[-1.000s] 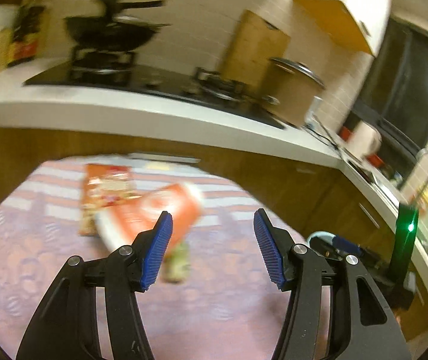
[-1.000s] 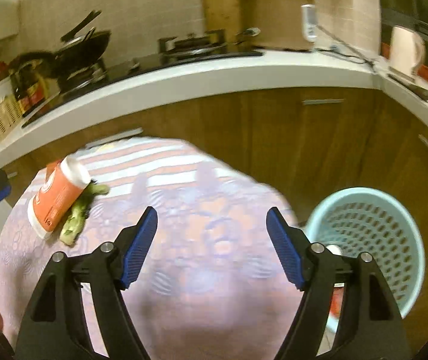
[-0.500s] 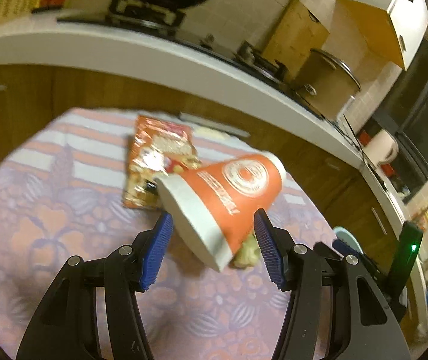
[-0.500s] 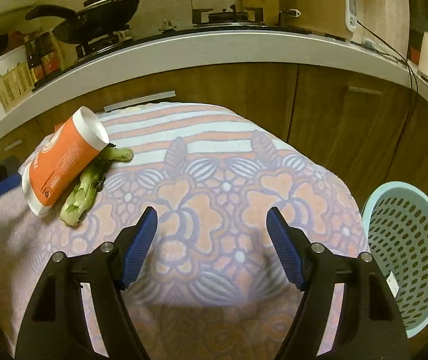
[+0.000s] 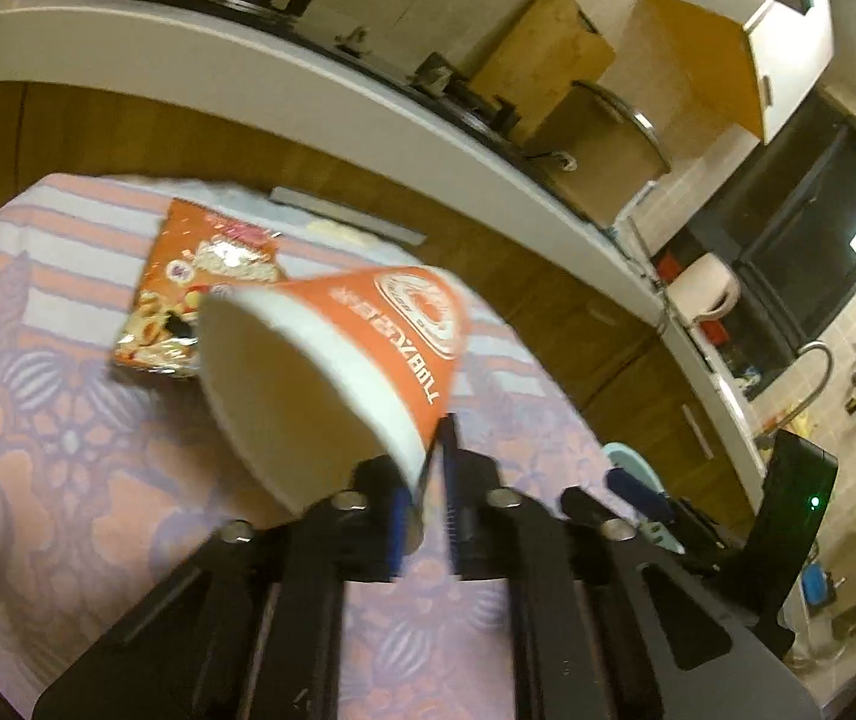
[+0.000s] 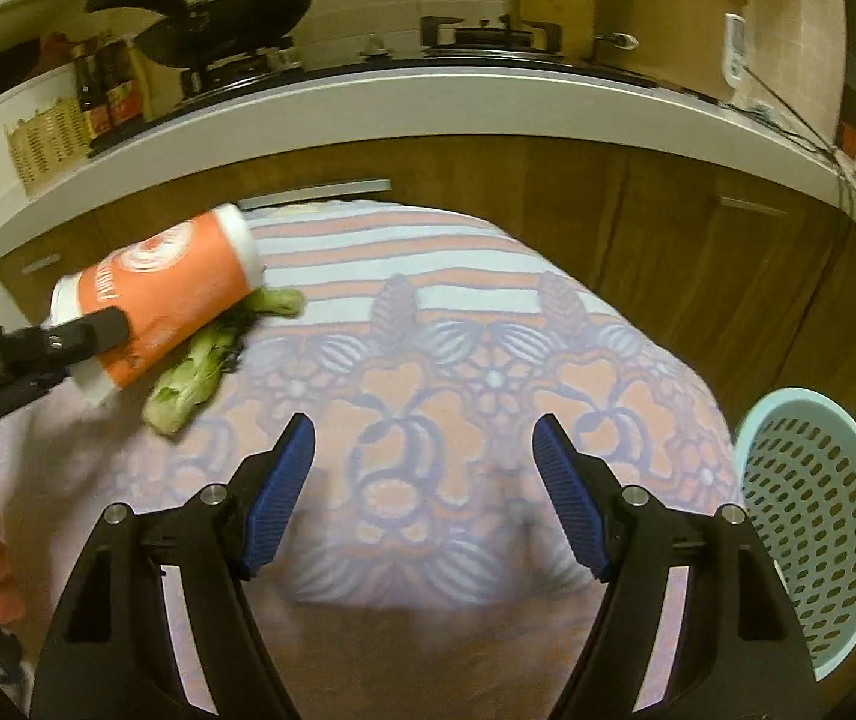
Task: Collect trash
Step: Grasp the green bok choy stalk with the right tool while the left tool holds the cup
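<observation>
A kitchen counter (image 6: pixel 428 102) with a hob, a wok (image 6: pixel 230 6) and a lidded pot (image 6: pixel 662 12) runs behind a table covered by a patterned cloth (image 6: pixel 458 360).

Left gripper (image 5: pixel 428 480): the jaws have just closed, and they now pinch the rim wall of the orange paper cup (image 5: pixel 368 348), one finger inside the open mouth and one outside. This edge grip suits a thin-walled cup lying on its side, since the body is too wide to take across. In the right wrist view the cup (image 6: pixel 170 294) is tilted, base end upward and away from the gripper, so it appears to be leaving the cloth; whether its lower edge touches the cloth cannot be told.

Items near the left gripper:
- A leafy green vegetable scrap (image 6: pixel 212 360) lies just beside and partly under the cup, on the side toward the right gripper.
- A flat snack wrapper (image 5: pixel 200 288) lies on the cloth beyond the cup, away from the fingers.

Right gripper (image 6: pixel 425 498): the jaws stand spread and empty, above bare cloth, well apart from the cup.

A pale blue perforated basket (image 6: pixel 818 510) stands beside the table, to the outer side of the right gripper's right finger. It is the probable destination for the cup. The vegetable scrap and wrapper remain to be collected.
</observation>
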A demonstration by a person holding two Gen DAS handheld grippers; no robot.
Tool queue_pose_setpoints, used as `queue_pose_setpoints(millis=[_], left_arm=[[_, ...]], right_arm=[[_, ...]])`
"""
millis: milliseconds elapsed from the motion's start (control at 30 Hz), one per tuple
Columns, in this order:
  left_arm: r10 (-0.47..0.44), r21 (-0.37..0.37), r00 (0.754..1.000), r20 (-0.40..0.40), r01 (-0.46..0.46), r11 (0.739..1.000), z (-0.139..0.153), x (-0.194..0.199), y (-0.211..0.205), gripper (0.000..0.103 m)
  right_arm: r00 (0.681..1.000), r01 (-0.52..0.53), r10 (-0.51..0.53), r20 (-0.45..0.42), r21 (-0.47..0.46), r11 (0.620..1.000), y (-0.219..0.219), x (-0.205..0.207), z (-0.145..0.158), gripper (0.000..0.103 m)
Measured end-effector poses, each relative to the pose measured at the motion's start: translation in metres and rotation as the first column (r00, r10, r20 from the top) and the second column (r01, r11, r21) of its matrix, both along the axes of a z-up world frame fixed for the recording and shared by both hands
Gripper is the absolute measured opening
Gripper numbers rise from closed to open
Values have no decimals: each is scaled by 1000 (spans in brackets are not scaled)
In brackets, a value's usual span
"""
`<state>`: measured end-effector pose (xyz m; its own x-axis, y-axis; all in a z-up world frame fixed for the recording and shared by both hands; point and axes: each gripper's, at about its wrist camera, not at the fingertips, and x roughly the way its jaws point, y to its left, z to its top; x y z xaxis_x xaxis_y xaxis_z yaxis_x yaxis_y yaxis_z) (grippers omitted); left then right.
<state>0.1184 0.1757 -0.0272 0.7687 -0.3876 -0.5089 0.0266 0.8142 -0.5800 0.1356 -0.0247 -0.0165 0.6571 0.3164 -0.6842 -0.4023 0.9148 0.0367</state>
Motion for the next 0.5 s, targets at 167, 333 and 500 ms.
queue_pose_setpoints(millis=[167, 333, 500], left_arm=[[26, 33, 997, 70, -28, 999, 20, -17, 0, 1], [86, 40, 987, 133, -92, 995, 39, -40, 18, 1], [150, 79, 980, 131, -161, 984, 41, -49, 32, 1]], right_arm=[[998, -55, 55, 5, -2, 999, 23, -7, 16, 71], [995, -96, 96, -14, -19, 995, 58, -7, 12, 71], [992, -112, 111, -55, -20, 994, 89, -2, -4, 71]])
